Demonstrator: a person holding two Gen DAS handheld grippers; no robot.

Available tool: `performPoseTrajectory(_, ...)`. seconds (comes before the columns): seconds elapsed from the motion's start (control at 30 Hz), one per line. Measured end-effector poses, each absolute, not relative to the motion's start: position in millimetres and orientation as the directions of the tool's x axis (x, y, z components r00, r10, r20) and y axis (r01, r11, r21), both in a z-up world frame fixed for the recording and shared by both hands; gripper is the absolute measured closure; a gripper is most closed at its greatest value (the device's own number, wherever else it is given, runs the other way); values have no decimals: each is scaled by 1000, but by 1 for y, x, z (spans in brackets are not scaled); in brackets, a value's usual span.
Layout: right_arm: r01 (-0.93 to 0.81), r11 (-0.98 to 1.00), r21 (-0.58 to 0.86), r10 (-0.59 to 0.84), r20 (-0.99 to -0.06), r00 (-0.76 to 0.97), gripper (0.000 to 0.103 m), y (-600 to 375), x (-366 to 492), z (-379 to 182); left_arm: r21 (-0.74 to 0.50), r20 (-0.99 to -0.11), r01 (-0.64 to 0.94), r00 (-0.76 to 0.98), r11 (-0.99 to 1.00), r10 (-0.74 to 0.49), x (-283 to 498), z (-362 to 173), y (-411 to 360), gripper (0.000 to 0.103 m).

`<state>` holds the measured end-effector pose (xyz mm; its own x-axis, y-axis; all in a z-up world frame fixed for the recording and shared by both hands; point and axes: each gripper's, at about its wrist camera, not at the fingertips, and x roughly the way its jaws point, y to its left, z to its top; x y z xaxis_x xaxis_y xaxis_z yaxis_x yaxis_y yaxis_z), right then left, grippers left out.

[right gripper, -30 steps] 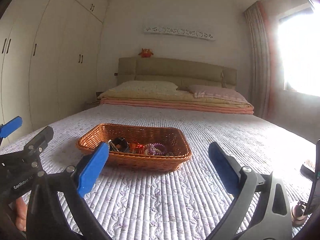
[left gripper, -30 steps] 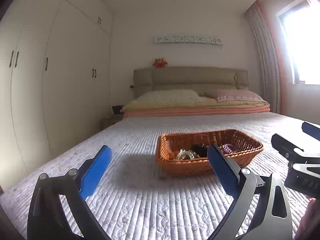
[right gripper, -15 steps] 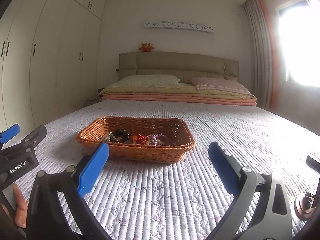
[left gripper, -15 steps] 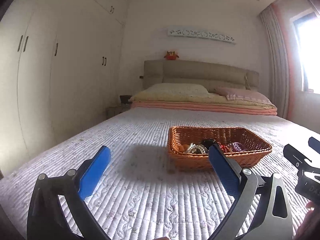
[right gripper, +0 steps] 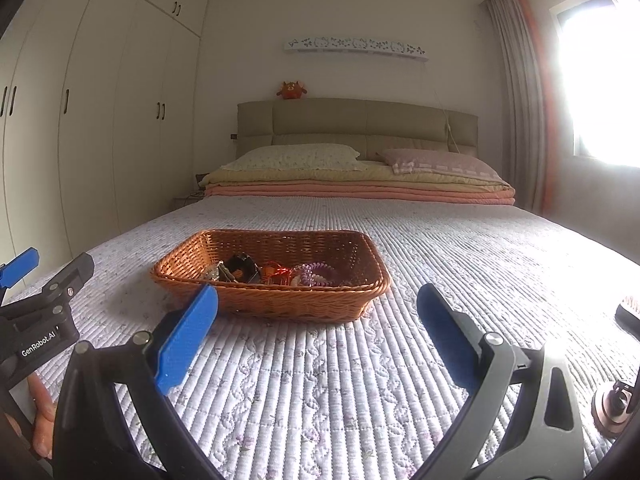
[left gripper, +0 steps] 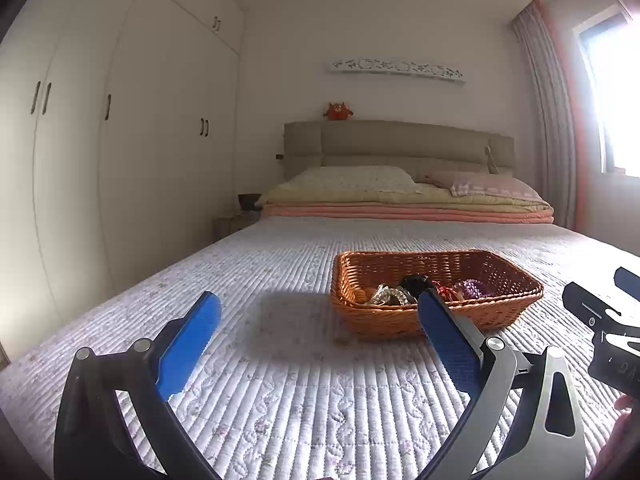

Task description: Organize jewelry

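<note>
- While both tools hang low over the bed, I read my left gripper [left gripper: 320,320] as spread wide, blue pads far apart, nothing between them; quilt shows through the gap.
- My right gripper [right gripper: 318,312] stands the same: blue-padded fingers splayed, holding nothing, aimed up the bed toward the headboard.
- The rectangular orange-brown woven wicker basket [right gripper: 276,300] sits flat on the white quilted bedspread with faint floral stitching [right gripper: 480,264], mid-bed, ahead of both tools and apart from them. A soft surface, so I judge the basket may shift if nudged.
- Jewelry lies bunched at the basket's near end: a black chunky bangle-like ring [right gripper: 242,266], a small red-orange ornament [right gripper: 276,272], a purple-and-clear coiled spiral band [right gripper: 316,273], and a pale silvery tangled piece [left gripper: 386,295], seen best from the left wrist. They touch or overlap; I cannot tell which rests on which.
- At the right edge of the right view, a dark brush-like object [right gripper: 628,314] and a copper-coloured round thing [right gripper: 612,404] lie on the quilt; too cropped to identify.
- Judgement: pieces gathered in a basket fit a sorted result or a heap awaiting sorting. Open, level, empty grippers suit either.
- Risk I note: tangled, small pieces; wide pads may catch two at once.
</note>
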<state>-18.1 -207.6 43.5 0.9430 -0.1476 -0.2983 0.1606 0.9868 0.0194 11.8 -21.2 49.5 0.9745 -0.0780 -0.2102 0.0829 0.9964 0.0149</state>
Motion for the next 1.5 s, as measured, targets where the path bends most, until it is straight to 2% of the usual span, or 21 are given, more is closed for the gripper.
performPoseTrajectory(1.5,152,988,27,-136,-320,938,8,-208,-14,41,20,-239,101,966,995,-94,20,46,-25,7)
